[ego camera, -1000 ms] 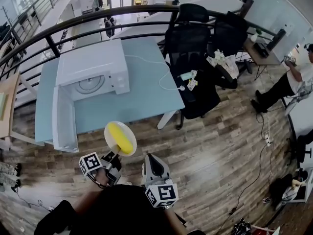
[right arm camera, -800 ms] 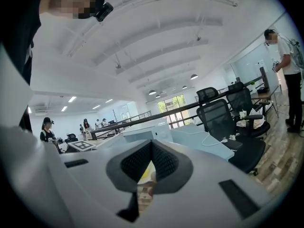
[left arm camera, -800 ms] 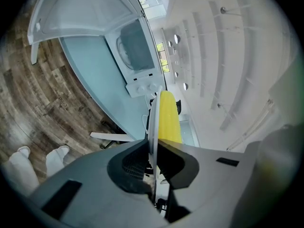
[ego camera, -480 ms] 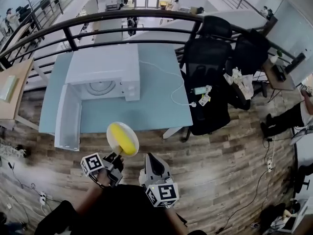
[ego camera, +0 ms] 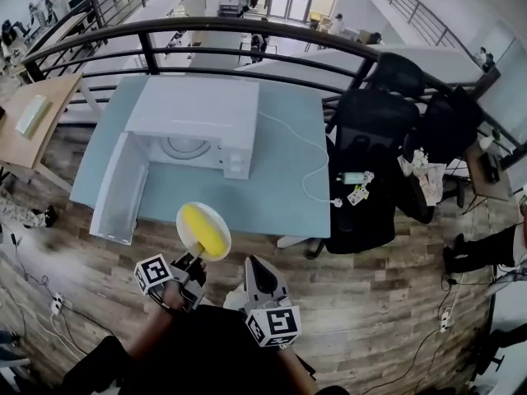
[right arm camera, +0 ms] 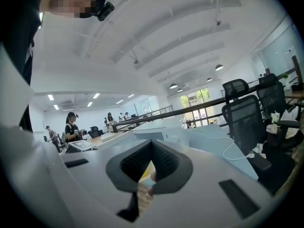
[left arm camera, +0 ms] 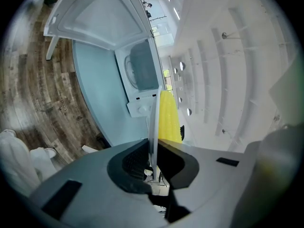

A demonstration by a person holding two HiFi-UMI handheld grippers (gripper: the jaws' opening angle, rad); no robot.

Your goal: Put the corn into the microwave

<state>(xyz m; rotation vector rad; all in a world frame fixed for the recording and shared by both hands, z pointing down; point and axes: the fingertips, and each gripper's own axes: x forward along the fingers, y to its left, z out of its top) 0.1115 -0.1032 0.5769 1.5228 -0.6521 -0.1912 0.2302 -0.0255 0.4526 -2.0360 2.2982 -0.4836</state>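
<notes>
The yellow corn (ego camera: 203, 229) lies on a white plate (ego camera: 191, 218) held over the wooden floor, just short of the table's front edge. My left gripper (ego camera: 196, 258) is shut on the plate's near rim. In the left gripper view the plate (left arm camera: 153, 122) stands edge-on between the pads, with the corn (left arm camera: 169, 118) on its right side. The white microwave (ego camera: 198, 126) sits on the light blue table (ego camera: 272, 188) with its door (ego camera: 119, 189) swung open to the left and its cavity (left arm camera: 142, 70) visible. My right gripper (ego camera: 254, 264) is beside the left one, shut and empty (right arm camera: 152, 144).
A white cable (ego camera: 306, 171) runs from the microwave across the table to its right edge. Black office chairs (ego camera: 375, 163) stand right of the table. A dark railing (ego camera: 247, 27) runs behind it. A wooden desk (ego camera: 29, 126) is at the far left.
In the head view the table and microwave have shifted right and drawn closer as I turn toward them. The plate with the corn stays in the left gripper; both grippers keep their pose.
</notes>
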